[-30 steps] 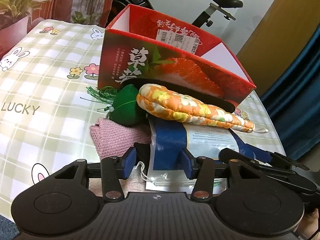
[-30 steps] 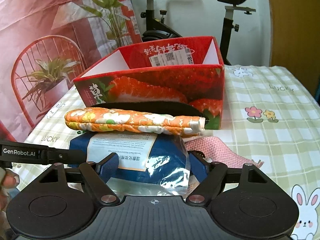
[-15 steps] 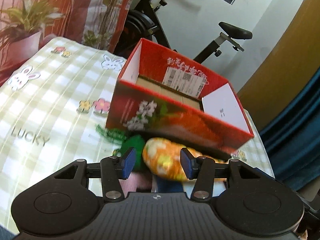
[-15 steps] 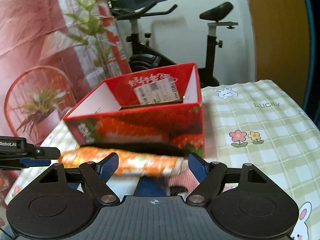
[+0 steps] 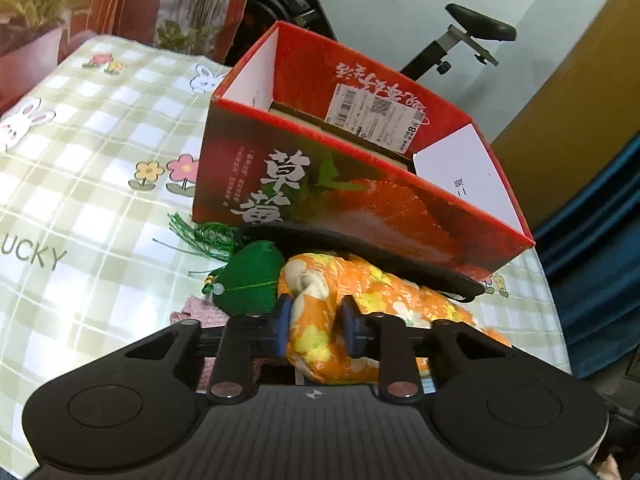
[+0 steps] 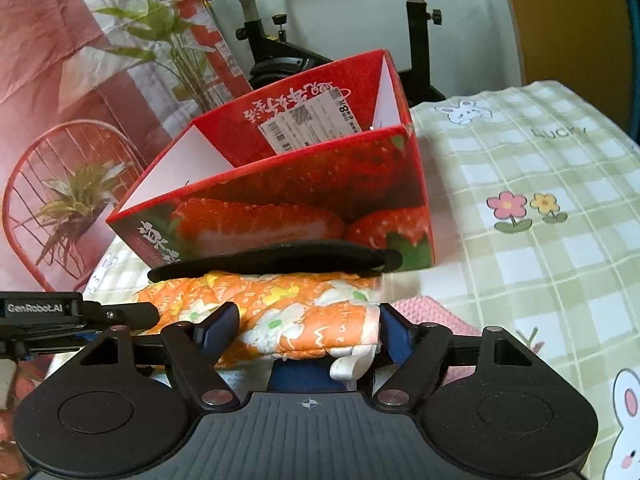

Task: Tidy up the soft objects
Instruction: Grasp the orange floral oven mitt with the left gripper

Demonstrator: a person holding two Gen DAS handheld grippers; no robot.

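An orange floral oven mitt [image 5: 384, 292] lies across a blue plastic package [image 6: 308, 376], in front of an open red strawberry box [image 5: 360, 216]. My left gripper [image 5: 316, 320] is closing, and its blue pads squeeze the mitt's rounded end. My right gripper [image 6: 308, 326] is also closing. The mitt's cuff end [image 6: 304, 312] sits between its jaws without looking squeezed. A green tasselled pouch [image 5: 248, 280] rests left of the mitt on a pink knitted cloth [image 5: 196, 308]. A black flat pad [image 5: 360, 248] leans between the mitt and the box.
The table carries a green check cloth with bunnies and flowers [image 6: 540, 184]. An exercise bike [image 6: 416, 20] stands behind the box [image 6: 280, 200]. A red plant-print curtain [image 6: 80, 60] hangs at the far left. The left gripper's body [image 6: 80, 312] shows at the right view's left edge.
Both grippers moved from the blue package up to the orange mitt. The left jaws narrowed onto the mitt's end. The right jaws narrowed a little around the cuff.
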